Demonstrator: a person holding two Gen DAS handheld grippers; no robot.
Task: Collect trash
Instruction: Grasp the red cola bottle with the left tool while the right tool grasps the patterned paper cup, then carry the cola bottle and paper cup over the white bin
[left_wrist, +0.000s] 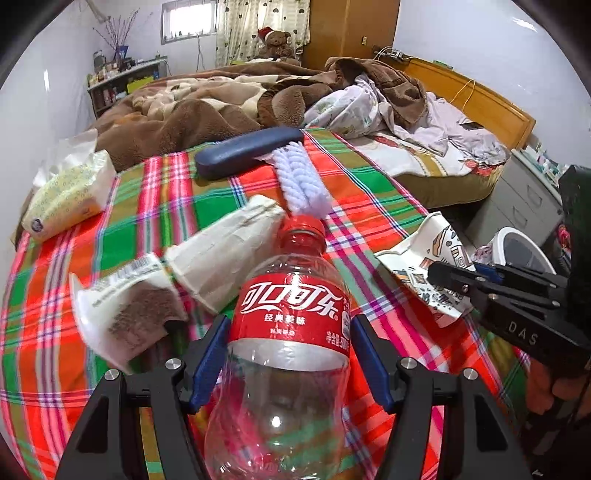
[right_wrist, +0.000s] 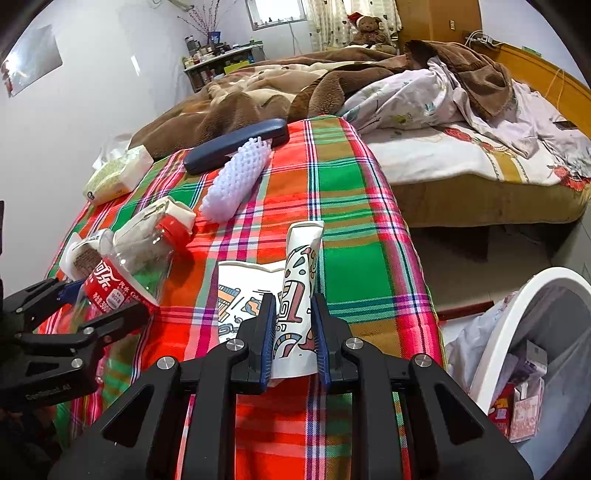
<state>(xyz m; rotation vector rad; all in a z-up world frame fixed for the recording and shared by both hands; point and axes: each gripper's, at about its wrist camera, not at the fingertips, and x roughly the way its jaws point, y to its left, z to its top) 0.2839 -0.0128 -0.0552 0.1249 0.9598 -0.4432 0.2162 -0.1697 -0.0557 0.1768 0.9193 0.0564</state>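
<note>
On the plaid cloth (right_wrist: 332, 192), near edge, a bottle (left_wrist: 288, 332) is clamped by the left gripper (left_wrist: 288, 354) and a wrapper (right_wrist: 295, 314) pinched by the right gripper (right_wrist: 293, 332); either could slip before the bin (right_wrist: 517, 314) at right is reached.

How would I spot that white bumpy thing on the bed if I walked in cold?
Find the bright plaid cloth spread over the near end of the bed. Toward its far edge lies a dark blue case; the white foam net sleeve rests against it. It alone is pure white with a knobbly mesh surface.
</note>
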